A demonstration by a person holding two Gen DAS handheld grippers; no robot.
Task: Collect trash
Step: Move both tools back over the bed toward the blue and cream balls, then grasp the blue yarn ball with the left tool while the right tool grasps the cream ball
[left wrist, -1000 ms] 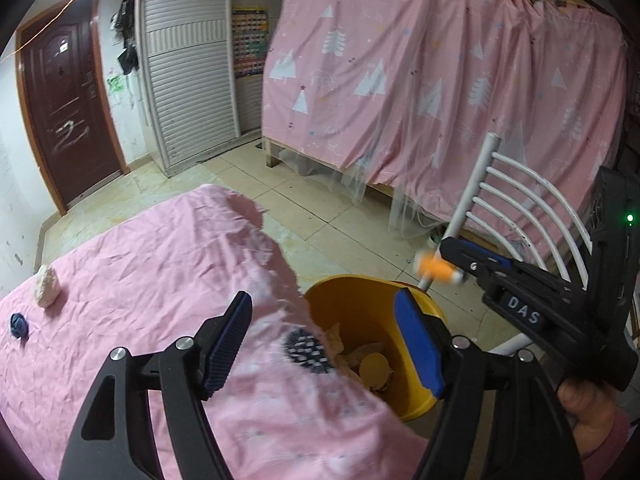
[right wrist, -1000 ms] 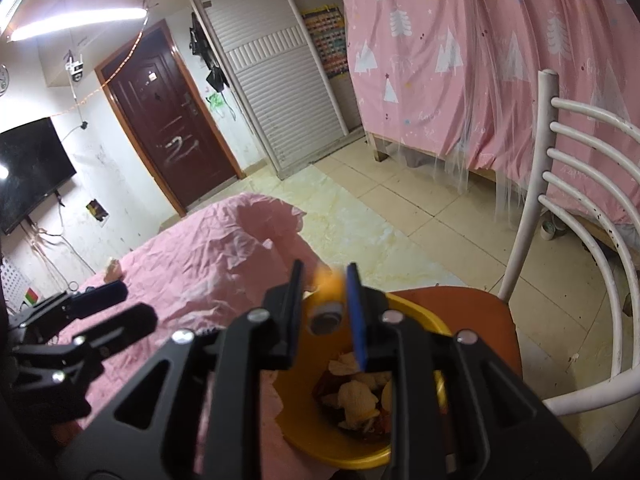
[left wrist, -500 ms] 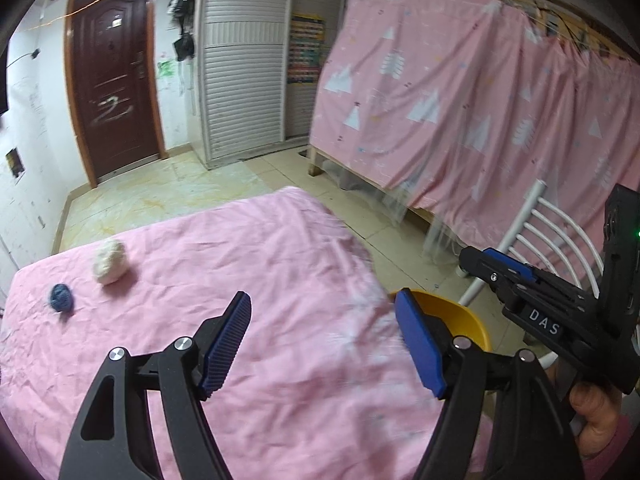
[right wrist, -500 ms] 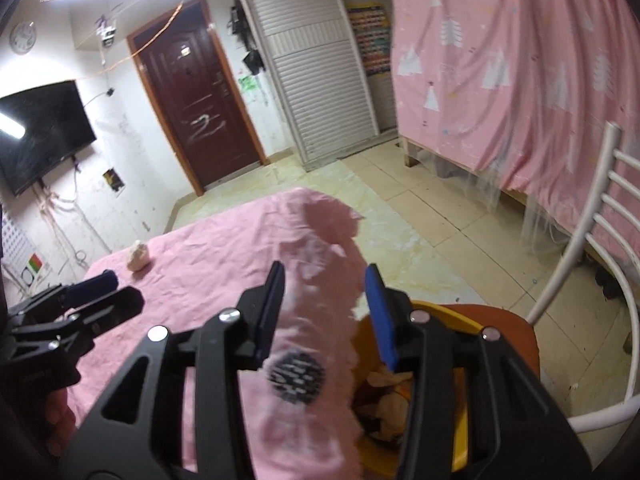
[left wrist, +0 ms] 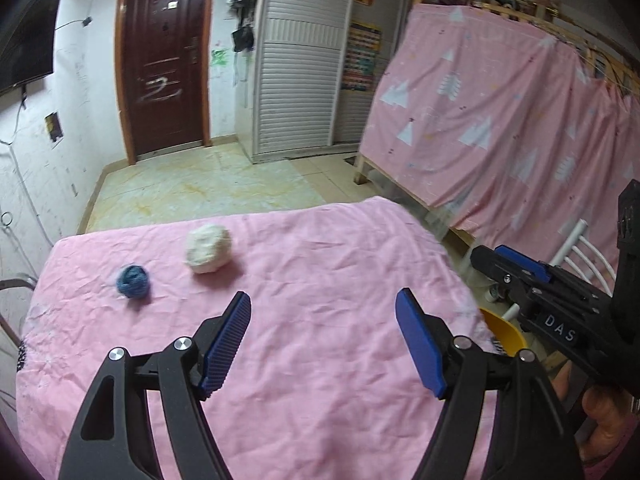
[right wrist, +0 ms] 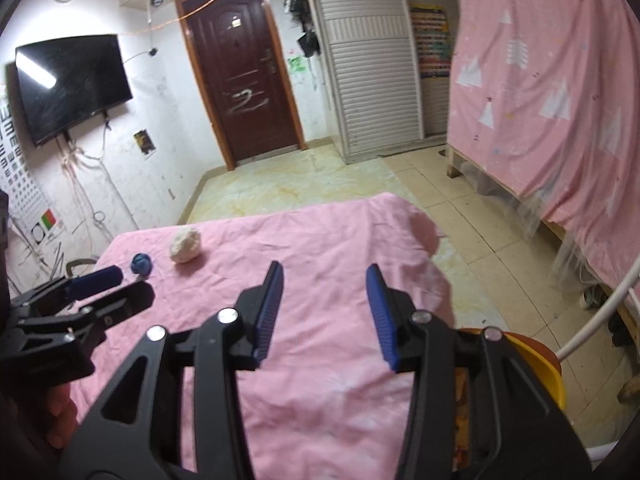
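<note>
Left wrist view: the left gripper [left wrist: 323, 312] stood with jaws wide apart and nothing between them, as a second before, but now over the pink cloth [left wrist: 320, 360] rather than above the yellow bin [left wrist: 505, 334]. The bin had slid to the right edge, only a sliver of its rim showing behind the right finger. A white crumpled wad [left wrist: 208, 249] and a blue crumpled wad [left wrist: 133, 281] lay near each other, apart, on the far left of the cloth. The right gripper [left wrist: 516, 266] entered from the right, a hand [left wrist: 604, 416] below it.

Right wrist view: the right gripper [right wrist: 323, 312] had just been opening; the orange piece pinched earlier was gone, and nothing lay between its jaws. White wad [right wrist: 185, 245] and blue wad [right wrist: 141, 264] lay ahead-left; the left gripper [right wrist: 108, 284] stood just before the blue one. Bin rim [right wrist: 554, 380] at lower right, beside a white chair rail [right wrist: 600, 312].
</note>
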